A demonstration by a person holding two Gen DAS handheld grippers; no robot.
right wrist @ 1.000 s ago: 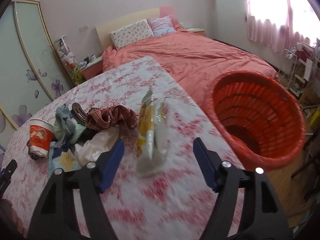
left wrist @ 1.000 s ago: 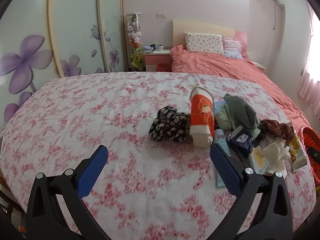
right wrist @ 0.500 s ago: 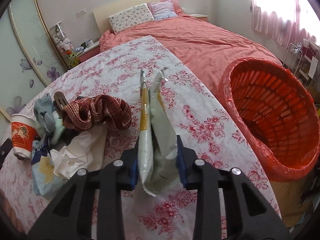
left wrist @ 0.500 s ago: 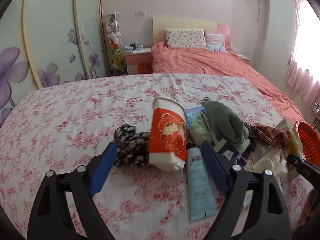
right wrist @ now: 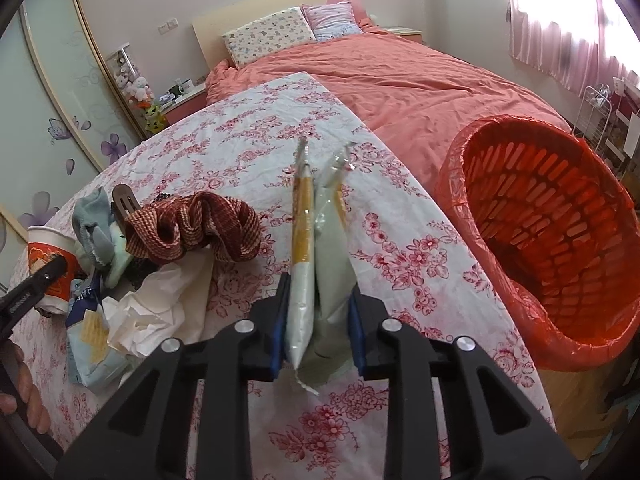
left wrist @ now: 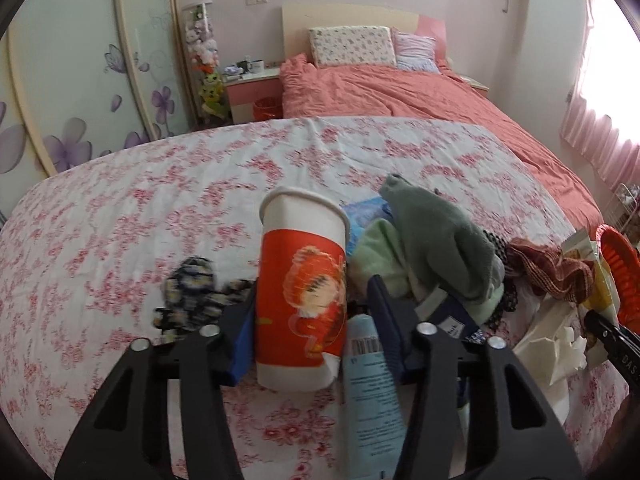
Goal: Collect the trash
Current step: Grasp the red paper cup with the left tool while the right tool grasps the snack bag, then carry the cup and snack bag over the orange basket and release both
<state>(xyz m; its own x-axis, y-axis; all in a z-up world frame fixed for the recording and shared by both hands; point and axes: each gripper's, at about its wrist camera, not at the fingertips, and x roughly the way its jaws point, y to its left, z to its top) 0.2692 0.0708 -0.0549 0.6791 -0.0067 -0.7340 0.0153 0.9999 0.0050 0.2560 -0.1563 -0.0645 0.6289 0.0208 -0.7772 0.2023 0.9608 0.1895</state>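
In the left wrist view, the left gripper (left wrist: 316, 320) was closing around the cup (left wrist: 302, 300); one pad touched it, while the other stood off beside the tube (left wrist: 370, 384).

In the right wrist view, the right gripper (right wrist: 318, 326) was closing on the wrapper (right wrist: 316, 264), left of the basket (right wrist: 548, 240). The basket appeared empty, and tissue (right wrist: 160, 304) left of the wrapper was not yet collected.

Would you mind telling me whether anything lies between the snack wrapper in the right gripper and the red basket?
Nothing visible does. The right gripper is closing on the wrapper, and only bare flowered cloth lies between it and the basket, which stands open beyond the cloth's right edge.
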